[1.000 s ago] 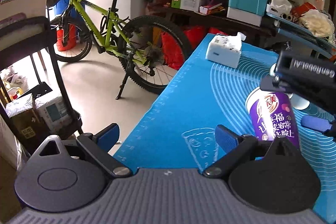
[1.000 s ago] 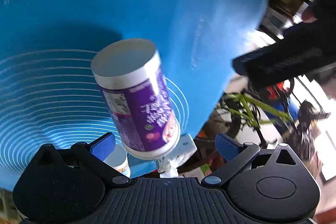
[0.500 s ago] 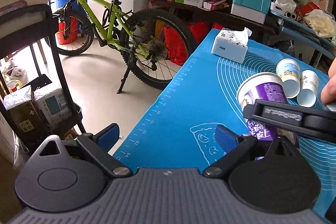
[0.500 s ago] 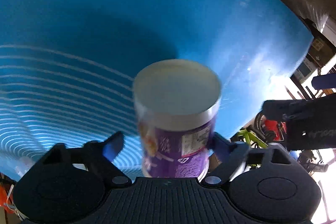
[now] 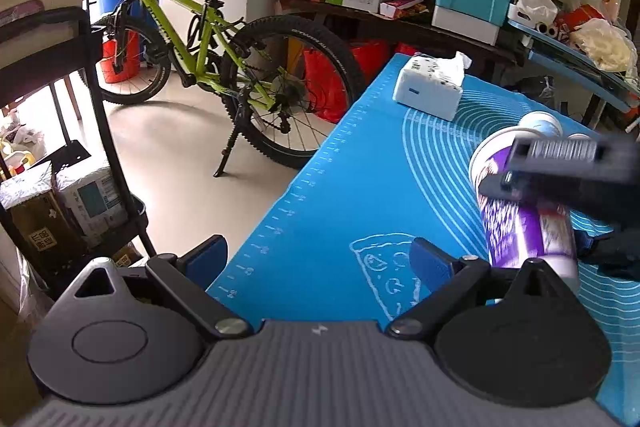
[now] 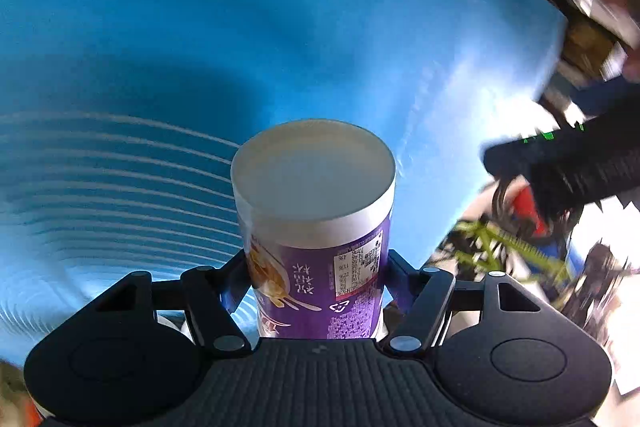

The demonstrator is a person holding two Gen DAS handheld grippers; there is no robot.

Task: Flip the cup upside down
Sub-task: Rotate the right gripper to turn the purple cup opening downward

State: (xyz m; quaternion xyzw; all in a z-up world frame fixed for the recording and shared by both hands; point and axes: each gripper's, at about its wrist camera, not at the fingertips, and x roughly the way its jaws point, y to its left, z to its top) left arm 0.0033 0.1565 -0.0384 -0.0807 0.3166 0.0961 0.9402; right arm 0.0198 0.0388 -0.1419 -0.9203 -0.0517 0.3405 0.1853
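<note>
The purple-and-white paper cup (image 6: 316, 239) sits between my right gripper's (image 6: 316, 291) blue fingers, which are shut on its sides. Its flat white end faces the camera, over the blue mat (image 6: 200, 47). In the left wrist view the same cup (image 5: 520, 223) leans at the right, with the right gripper's black body across it. My left gripper (image 5: 320, 259) is open and empty above the mat's (image 5: 360, 187) left edge.
A white tissue box (image 5: 430, 93) lies at the mat's far end. Two small paper cups (image 5: 540, 123) lie behind the purple cup. A green bicycle (image 5: 208, 51) stands on the floor left of the table, with a black rack (image 5: 92, 131) nearer.
My right gripper closed its fingers on the cup, which was loose between open fingers a second ago. The right wrist view has swung over the mat. The left gripper barely moved.
</note>
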